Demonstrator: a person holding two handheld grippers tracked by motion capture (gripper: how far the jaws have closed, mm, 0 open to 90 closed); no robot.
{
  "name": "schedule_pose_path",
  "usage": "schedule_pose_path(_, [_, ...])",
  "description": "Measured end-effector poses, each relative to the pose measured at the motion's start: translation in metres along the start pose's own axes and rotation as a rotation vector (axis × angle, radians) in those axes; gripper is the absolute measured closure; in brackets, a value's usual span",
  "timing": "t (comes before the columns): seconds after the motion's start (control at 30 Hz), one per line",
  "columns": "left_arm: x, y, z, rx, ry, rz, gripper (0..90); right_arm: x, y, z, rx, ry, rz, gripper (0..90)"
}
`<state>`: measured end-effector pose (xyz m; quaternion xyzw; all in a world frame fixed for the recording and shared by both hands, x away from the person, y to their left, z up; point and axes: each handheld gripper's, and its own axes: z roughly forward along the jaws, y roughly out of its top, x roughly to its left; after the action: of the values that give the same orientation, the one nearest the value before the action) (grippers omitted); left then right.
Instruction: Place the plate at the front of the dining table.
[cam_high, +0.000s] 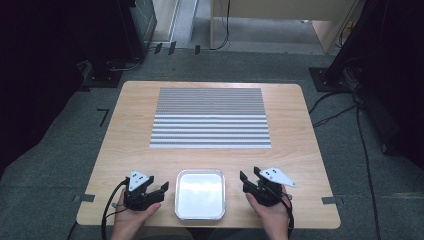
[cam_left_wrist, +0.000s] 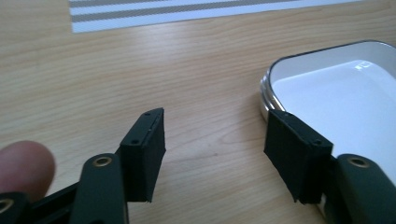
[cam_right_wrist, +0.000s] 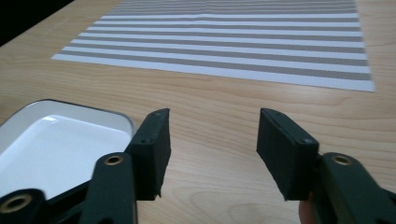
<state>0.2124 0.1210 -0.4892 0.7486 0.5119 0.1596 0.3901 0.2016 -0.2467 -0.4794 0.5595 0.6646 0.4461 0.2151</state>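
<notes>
Table (cam_high: 300, 150) bears one tray (cam_high: 200, 214), one striped mat (cam_high: 210, 117).

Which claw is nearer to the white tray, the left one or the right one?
Left, slightly. The left claw sits just beside the white tray's left rim, its tips almost reaching it. The right claw sits off the tray's right rim with a somewhat wider gap. Both are open, holding nothing.

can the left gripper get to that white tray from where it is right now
Probably yes. The left gripper sits right beside the white tray with its jaws open, and only bare table lies between them.
</notes>
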Motion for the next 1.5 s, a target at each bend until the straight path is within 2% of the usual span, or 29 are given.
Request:
schedule_pose_path(0.07, [-0.002, -0.001, 0.000, 0.003, -0.026, 0.011, 48.5, 0.003, -0.002, 0.001, 0.002, 0.031, 0.021, 52.7])
schedule_pose_path(0.1, [-0.002, -0.001, 0.000, 0.003, -0.026, 0.011, 53.5, 0.003, -0.002, 0.001, 0.002, 0.031, 0.021, 52.7])
schedule_pose_path(0.13, [-0.005, -0.001, 0.000, 0.005, -0.053, 0.023, 57.5, 0.005, -0.004, 0.002, -0.008, 0.045, 0.044, 56.6])
schedule_pose_path(0.23, [-0.007, -0.002, 0.001, 0.013, -0.088, 0.025, 64.8, 0.006, -0.006, 0.004, -0.016, 0.086, 0.084, 60.4])
schedule_pose_path(0.33, [-0.007, -0.002, 0.002, 0.016, -0.104, 0.018, 66.5, 0.007, -0.007, 0.006, 0.002, 0.110, 0.103, 62.7])
schedule_pose_path(0.37, [-0.007, -0.003, 0.003, 0.021, -0.135, 0.011, 69.5, 0.008, -0.009, 0.008, 0.027, 0.145, 0.132, 65.1])
schedule_pose_path(0.4, [-0.007, -0.003, 0.003, 0.021, -0.135, 0.011, 70.1, 0.008, -0.010, 0.009, 0.034, 0.159, 0.145, 66.9])
schedule_pose_path(0.43, [-0.007, -0.002, 0.003, 0.029, -0.156, 0.008, 70.6, 0.009, -0.010, 0.009, 0.044, 0.170, 0.165, 67.9])
schedule_pose_path(0.53, [-0.008, -0.002, 0.003, 0.033, -0.192, -0.001, 72.2, 0.010, -0.012, 0.012, 0.080, 0.223, 0.193, 72.1])
schedule_pose_path(0.57, [-0.008, -0.002, 0.003, 0.033, -0.192, -0.001, 72.6, 0.010, -0.013, 0.013, 0.090, 0.239, 0.197, 72.9])
schedule_pose_path(0.6, [-0.008, -0.002, 0.003, 0.043, -0.220, -0.004, 72.6, 0.010, -0.013, 0.013, 0.090, 0.239, 0.197, 72.9])
schedule_pose_path(0.63, [-0.009, -0.002, 0.004, 0.051, -0.239, -0.006, 73.2, 0.011, -0.014, 0.015, 0.104, 0.272, 0.220, 73.8])
schedule_pose_path(0.67, [-0.009, -0.003, 0.005, 0.060, -0.248, -0.008, 76.1, 0.012, -0.017, 0.017, 0.095, 0.306, 0.248, 75.0])
schedule_pose_path(0.77, [-0.006, -0.002, 0.005, 0.082, -0.280, -0.048, 79.0, 0.015, -0.019, 0.018, 0.111, 0.319, 0.262, 78.1])
schedule_pose_path(0.83, [-0.005, -0.002, 0.004, 0.099, -0.299, -0.066, 79.8, 0.017, -0.020, 0.019, 0.130, 0.299, 0.253, 81.0])
schedule_pose_path(0.9, [-0.005, -0.001, 0.004, 0.104, -0.306, -0.071, 81.0, 0.018, -0.020, 0.020, 0.156, 0.288, 0.257, 81.8])
schedule_pose_path(1.0, [-0.005, 0.000, 0.002, 0.122, -0.323, -0.078, 82.3, 0.017, -0.020, 0.020, 0.174, 0.298, 0.280, 82.5])
schedule_pose_path(1.03, [-0.004, 0.000, 0.002, 0.130, -0.338, -0.086, 82.6, 0.017, -0.020, 0.020, 0.179, 0.297, 0.285, 82.8])
schedule_pose_path(1.2, [-0.002, 0.002, -0.002, 0.126, -0.369, -0.115, 83.3, 0.017, -0.021, 0.020, 0.207, 0.301, 0.311, 84.9])
schedule_pose_path(1.5, [-0.007, 0.000, 0.001, 0.154, -0.409, -0.116, 83.9, 0.020, -0.023, 0.023, 0.240, 0.311, 0.310, 86.3])
